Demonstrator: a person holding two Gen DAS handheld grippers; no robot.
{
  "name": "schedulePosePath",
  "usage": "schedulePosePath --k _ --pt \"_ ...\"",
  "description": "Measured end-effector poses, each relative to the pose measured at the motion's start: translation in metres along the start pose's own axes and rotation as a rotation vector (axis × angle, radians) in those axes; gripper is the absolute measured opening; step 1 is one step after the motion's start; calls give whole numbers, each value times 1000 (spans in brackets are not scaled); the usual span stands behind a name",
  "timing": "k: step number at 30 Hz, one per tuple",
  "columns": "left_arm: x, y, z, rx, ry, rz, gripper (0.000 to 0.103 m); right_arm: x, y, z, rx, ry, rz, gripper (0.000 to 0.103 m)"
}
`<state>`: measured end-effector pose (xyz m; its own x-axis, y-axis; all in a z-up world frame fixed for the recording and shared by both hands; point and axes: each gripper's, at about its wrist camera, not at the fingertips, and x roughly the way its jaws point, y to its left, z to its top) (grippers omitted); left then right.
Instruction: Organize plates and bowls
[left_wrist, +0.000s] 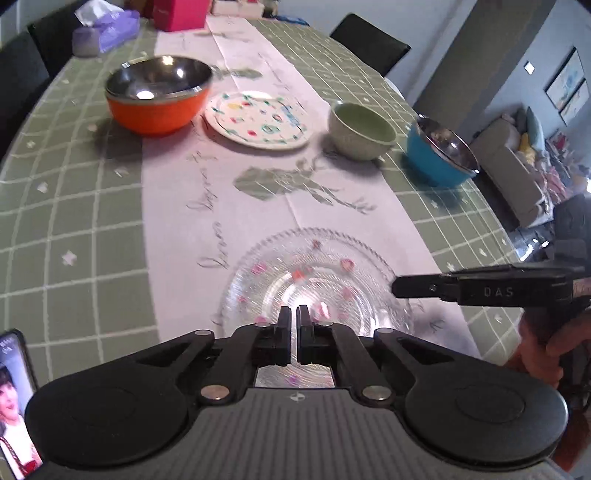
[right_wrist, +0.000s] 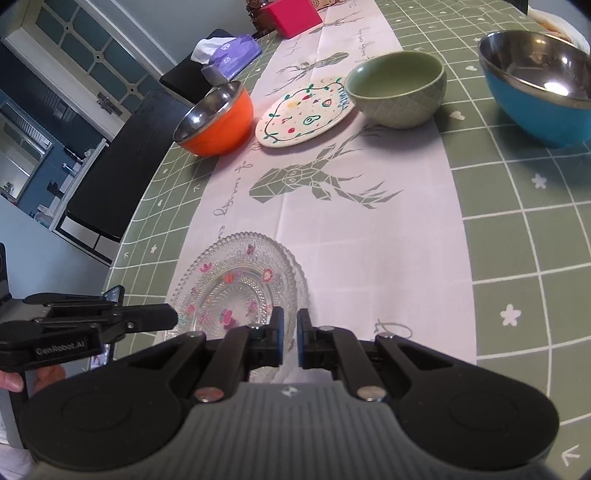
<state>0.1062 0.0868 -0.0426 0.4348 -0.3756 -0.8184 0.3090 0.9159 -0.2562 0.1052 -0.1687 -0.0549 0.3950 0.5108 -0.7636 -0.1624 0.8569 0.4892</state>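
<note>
A clear glass plate (left_wrist: 317, 280) with pink flower marks lies at the near edge of the table runner; it also shows in the right wrist view (right_wrist: 236, 280). My left gripper (left_wrist: 293, 317) hovers over its near rim, jaws nearly closed, holding nothing. My right gripper (right_wrist: 290, 325) is just right of the plate's near rim, jaws nearly closed and empty. Farther back stand an orange steel-lined bowl (left_wrist: 159, 96) (right_wrist: 218, 118), a white patterned plate (left_wrist: 258, 120) (right_wrist: 306, 110), a green ceramic bowl (left_wrist: 360, 131) (right_wrist: 399, 88) and a blue steel-lined bowl (left_wrist: 439, 155) (right_wrist: 539, 88).
The table has a green checked cloth (right_wrist: 535, 240) with a white runner. A purple tissue box (left_wrist: 110, 29) and a pink box (left_wrist: 181, 13) stand at the far end. A phone (left_wrist: 14, 402) lies at the near left edge. Black chairs (right_wrist: 110, 177) line the table.
</note>
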Motion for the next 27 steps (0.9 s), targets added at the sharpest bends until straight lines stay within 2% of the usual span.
schedulePosePath --k 3,4,6,8,10,15,18,27 --pt "-3 5 0 10 -22 76 8 -1 -3 1 7 -4 6 1" --pt "-2 9 1 -4 -13 78 12 -2 -2 1 -1 -8 3 0" --pt "0 13 0 -16 -2 87 27 -3 0 1 -14 -15 -1 1" --pt "2 16 -2 -18 17 100 30 -5 2 2 -23 -27 4 2" --pt "4 18 -4 -27 41 106 30 -8 2 3 -27 -33 8 6" --pt "11 19 -9 -41 91 87 30 -8 3 1 -41 -11 10 11" --pt "13 16 -10 -26 93 93 23 -7 4 -3 -47 3 16 11" --pt "17 13 -6 -23 81 111 21 -1 -1 -2 -9 -11 15 1"
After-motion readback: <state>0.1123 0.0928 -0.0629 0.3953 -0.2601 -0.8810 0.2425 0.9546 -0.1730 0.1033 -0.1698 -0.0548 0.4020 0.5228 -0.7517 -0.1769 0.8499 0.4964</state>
